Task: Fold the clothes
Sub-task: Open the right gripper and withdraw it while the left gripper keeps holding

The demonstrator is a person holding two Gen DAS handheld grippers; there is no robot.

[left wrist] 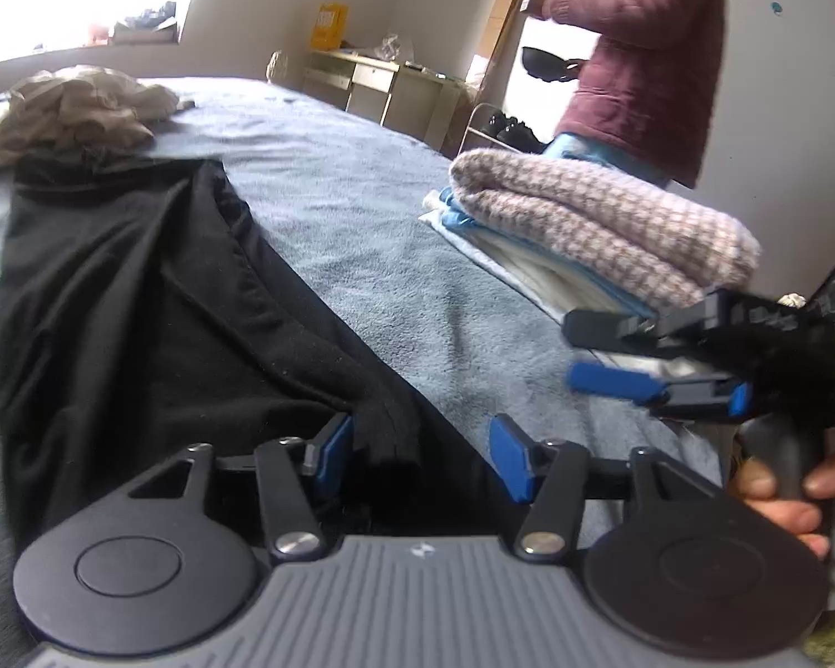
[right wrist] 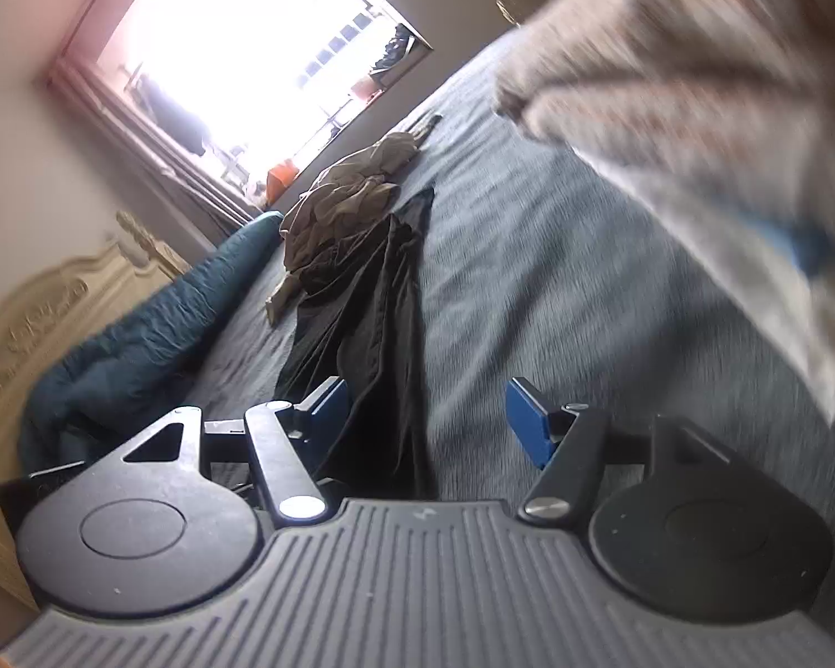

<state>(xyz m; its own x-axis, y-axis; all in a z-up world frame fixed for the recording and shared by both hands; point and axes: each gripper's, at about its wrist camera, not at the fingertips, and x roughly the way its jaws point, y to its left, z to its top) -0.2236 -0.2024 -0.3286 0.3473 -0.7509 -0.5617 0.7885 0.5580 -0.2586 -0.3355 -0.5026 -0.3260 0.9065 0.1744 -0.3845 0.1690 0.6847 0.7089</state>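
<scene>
A black garment lies stretched along the grey-blue bed. My left gripper is open, low over the garment's near end, and a fold of black cloth sits between its blue pads without being clamped. To the right my right gripper is turned on its side, open, just in front of the folded stack. In the right wrist view the right gripper stands open over the bed, with the black garment running away from beside its left finger.
A folded stack topped by a checked pink knit sits at the bed's right edge. Crumpled beige clothes lie beyond the black garment. A teal duvet lies by the headboard. A person in a maroon jacket stands behind the bed near a desk.
</scene>
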